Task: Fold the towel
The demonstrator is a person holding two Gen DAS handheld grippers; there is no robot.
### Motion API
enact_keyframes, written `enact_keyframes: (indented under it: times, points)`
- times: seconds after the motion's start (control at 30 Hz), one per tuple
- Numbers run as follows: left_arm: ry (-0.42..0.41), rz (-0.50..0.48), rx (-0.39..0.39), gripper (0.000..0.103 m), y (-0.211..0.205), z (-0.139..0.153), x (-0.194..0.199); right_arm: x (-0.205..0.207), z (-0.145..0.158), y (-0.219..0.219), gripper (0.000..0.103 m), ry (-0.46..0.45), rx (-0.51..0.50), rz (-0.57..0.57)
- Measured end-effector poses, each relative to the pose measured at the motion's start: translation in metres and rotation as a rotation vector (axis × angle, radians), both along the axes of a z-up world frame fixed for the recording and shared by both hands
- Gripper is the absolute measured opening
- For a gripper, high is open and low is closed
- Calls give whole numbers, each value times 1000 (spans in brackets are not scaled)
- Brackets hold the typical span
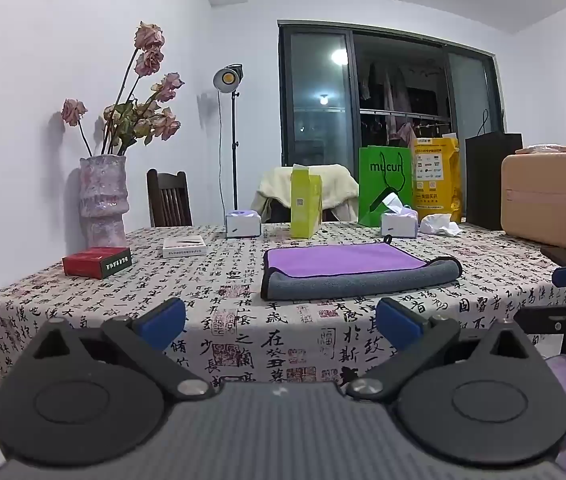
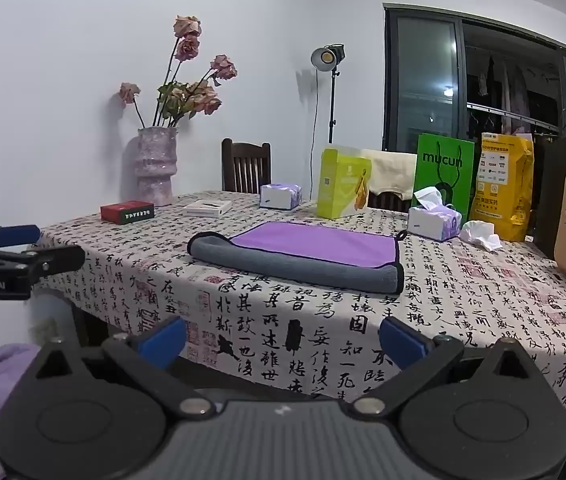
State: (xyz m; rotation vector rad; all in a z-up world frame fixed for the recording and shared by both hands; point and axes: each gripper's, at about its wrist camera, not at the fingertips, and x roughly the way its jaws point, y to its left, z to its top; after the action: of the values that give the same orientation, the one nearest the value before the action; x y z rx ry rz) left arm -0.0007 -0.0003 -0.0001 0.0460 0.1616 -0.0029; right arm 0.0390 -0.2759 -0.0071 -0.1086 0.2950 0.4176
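The towel lies flat near the middle of the table, which is covered by a calligraphy-print cloth; the towel is folded over, purple face up, with a thick grey roll of fabric along the edge nearest the cameras and a small hanging loop at its far right corner. In the right wrist view the same towel sits well apart from both tools. The left gripper hovers short of the towel over the near table edge, its blue-padded fingers spread wide with nothing between them. The right gripper is likewise held off the near side of the towel, its fingers spread wide and empty; the left gripper also shows at the left border of that view. Behind the towel stands a yellow-green carton, with a tissue box to the carton's left and a second tissue box behind the towel's right corner. Further behind the towel on the right are a green paper bag, a yellow bag and a beige hard case. To the towel's left lie a red box and a white box, and beyond them a vase of dried roses.
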Motion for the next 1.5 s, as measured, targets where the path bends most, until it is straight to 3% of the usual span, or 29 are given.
enact_keyframes:
  times: [0.5,1.5]
  points:
    - [4,-18,-5,103,-7,-3,1,9,-2,-11,103,16,37,-10]
    - [7,-25,-6,103,-3,-3,2,7,-5,-5,103,4,17,-22]
